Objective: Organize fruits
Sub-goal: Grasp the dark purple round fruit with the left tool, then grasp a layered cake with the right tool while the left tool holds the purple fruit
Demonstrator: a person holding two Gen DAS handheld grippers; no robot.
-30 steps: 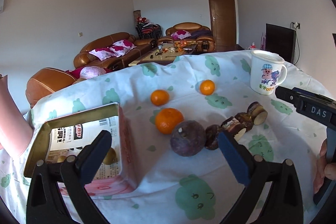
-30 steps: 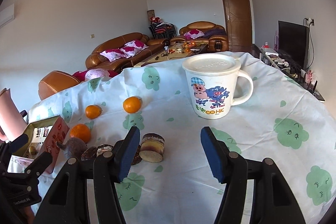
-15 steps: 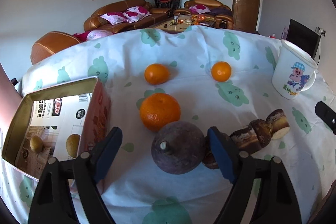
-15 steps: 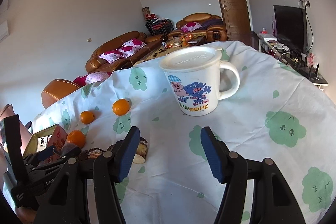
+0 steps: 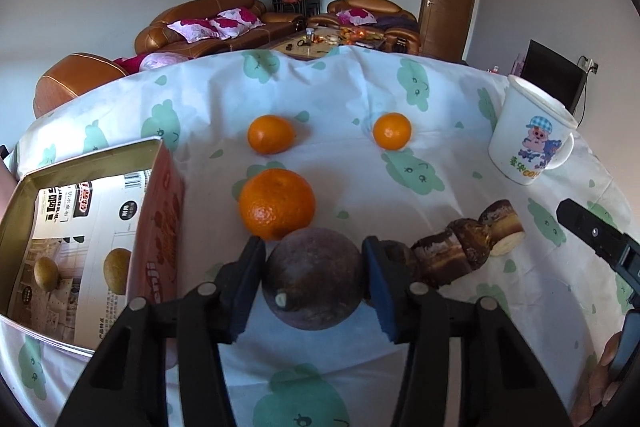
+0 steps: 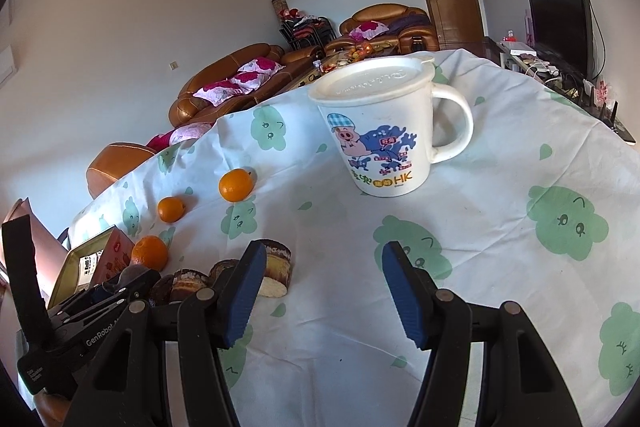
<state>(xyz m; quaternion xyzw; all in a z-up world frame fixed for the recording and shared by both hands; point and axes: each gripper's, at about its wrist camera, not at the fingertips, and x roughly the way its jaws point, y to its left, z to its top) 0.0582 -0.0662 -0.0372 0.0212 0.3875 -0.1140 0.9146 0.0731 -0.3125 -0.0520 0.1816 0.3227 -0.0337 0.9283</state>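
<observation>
A dark purple round fruit (image 5: 312, 283) rests on the tablecloth between the blue pads of my left gripper (image 5: 312, 247). The jaws are closing, and both pads touch its sides. Just beyond it lies a large orange (image 5: 277, 203), with two smaller oranges (image 5: 271, 134) (image 5: 392, 131) further back. To the left stands an open tin box (image 5: 92, 157) holding two yellow-green fruits (image 5: 118, 269). My right gripper (image 6: 323, 251) hovers open over bare cloth in front of a lidded mug (image 6: 380, 131), with nothing between its fingers.
Brown cut cane pieces (image 5: 468, 251) lie right of the purple fruit, close to the left gripper's right finger. The white cartoon mug (image 5: 528, 139) stands at the far right. The table's far edge drops off toward sofas behind. A person's fingers (image 5: 600, 383) show at the lower right.
My left gripper came forward and down over the purple fruit, and its jaws narrowed from wide open until the pads met the fruit. The right gripper's jaws kept the same gap.
</observation>
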